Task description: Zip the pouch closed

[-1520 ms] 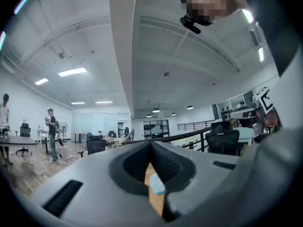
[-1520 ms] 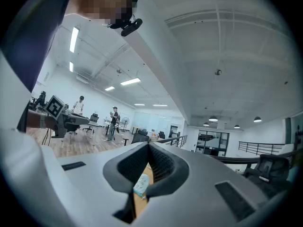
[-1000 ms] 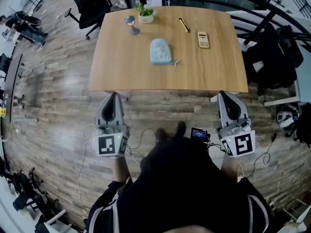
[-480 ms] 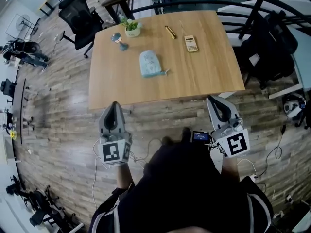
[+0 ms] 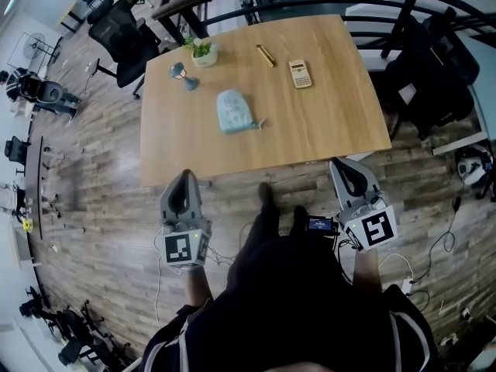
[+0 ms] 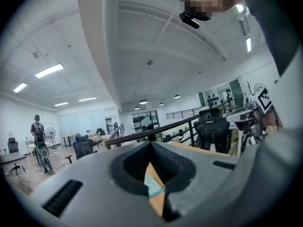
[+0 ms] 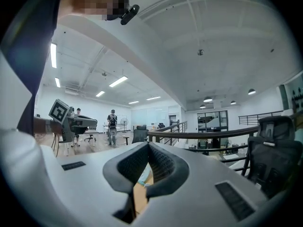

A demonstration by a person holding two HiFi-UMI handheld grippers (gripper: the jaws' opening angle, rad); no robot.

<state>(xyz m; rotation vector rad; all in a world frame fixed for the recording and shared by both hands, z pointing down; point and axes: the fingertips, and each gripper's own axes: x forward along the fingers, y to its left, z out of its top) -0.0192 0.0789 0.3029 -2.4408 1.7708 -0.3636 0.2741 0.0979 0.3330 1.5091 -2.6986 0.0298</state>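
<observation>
The tabletop (image 5: 333, 122) carried the pouch (image 5: 234, 111) near its middle, contents hidden, and a pot (image 5: 204, 53) holding a plant. The pouch lay where it had a second before. My left tongs (image 5: 184, 177) and right tongs (image 5: 342, 166), both closed and empty, hung by the near edge. Only the gripper views showed a distant person (image 7: 112, 126).

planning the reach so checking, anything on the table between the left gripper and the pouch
Nothing: in the head view only bare table lies between the left gripper and the light blue pouch. The calculator and plant sit beyond it.
</observation>
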